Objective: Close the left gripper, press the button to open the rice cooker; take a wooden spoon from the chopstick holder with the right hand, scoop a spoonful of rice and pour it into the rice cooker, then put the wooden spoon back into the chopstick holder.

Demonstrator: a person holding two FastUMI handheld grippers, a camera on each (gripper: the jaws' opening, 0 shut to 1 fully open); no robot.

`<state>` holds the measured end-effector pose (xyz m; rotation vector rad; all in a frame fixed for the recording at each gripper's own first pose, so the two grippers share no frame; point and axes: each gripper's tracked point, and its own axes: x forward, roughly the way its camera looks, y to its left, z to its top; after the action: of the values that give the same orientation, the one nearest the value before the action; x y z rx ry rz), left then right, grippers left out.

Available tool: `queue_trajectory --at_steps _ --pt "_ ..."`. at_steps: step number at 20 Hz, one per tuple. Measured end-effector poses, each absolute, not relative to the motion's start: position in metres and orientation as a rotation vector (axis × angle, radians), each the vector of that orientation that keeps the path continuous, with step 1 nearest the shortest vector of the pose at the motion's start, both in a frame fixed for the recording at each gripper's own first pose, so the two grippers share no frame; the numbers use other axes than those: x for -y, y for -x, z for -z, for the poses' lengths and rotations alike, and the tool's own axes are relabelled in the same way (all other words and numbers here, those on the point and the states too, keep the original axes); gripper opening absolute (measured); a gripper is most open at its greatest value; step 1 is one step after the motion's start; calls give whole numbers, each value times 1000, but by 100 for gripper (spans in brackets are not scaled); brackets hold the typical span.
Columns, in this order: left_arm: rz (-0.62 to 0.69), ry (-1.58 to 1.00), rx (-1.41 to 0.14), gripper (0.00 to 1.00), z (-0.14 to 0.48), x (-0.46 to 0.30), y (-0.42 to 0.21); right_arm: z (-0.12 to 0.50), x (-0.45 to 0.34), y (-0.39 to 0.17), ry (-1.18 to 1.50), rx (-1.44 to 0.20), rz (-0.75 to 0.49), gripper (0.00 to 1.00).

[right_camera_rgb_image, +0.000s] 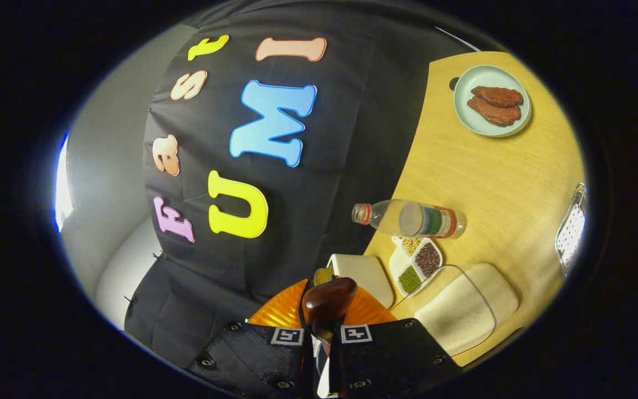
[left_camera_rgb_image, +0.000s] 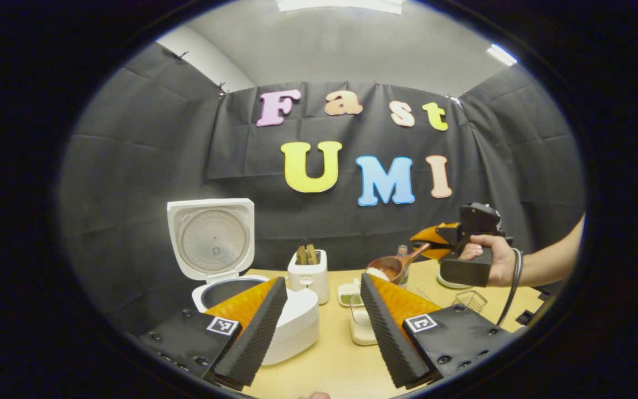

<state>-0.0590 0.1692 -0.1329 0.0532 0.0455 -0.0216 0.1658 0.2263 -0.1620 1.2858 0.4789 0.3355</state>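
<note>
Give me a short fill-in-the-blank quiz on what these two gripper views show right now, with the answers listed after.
1. The rice cooker has its lid standing ___.
2. The right gripper is shut on the handle of the ___.
3. The wooden spoon carries a scoop of ___.
4. The left gripper has its fingers ___.

Missing words: open; wooden spoon; rice; open

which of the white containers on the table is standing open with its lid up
The rice cooker on the left: its round-lined lid stands upright behind the bare pot. The chopstick holder beside it has no lid and holds wooden pieces.
</note>
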Motion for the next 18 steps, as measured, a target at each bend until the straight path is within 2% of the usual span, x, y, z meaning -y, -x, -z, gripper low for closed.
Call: queue_trajectory --at_steps 2,9,10,11,12,13,14,15,18 --pt "13 -62 -58 94 138 -178 61 141 -242 -170 -1287 -462 -385 10" --pt "-21 -75 -64 93 140 -203 61 99 -320 -178 -1293 -477 -537 10" --pt "-23 -72 -67 90 142 -206 61 96 -335 -178 -1279 -489 -562 10" --pt "-23 -69 -63 91 143 -207 62 96 -349 -179 -1258 -504 -585 10" --pt "-20 -68 -60 96 143 -208 62 94 -363 -177 -1234 -520 -608 10" --pt "-18 -68 -62 90 144 -209 63 92 -377 -177 -1210 -533 -633 10" --pt "-20 -72 -63 93 146 -211 61 90 -392 -177 -1190 -544 -657 10" --pt "-19 -77 -63 90 147 -213 61 88 -405 -177 -1176 -557 -678 10" --pt "-10 -83 -55 90 144 -215 61 89 -446 -177 -1098 -589 -730 10"
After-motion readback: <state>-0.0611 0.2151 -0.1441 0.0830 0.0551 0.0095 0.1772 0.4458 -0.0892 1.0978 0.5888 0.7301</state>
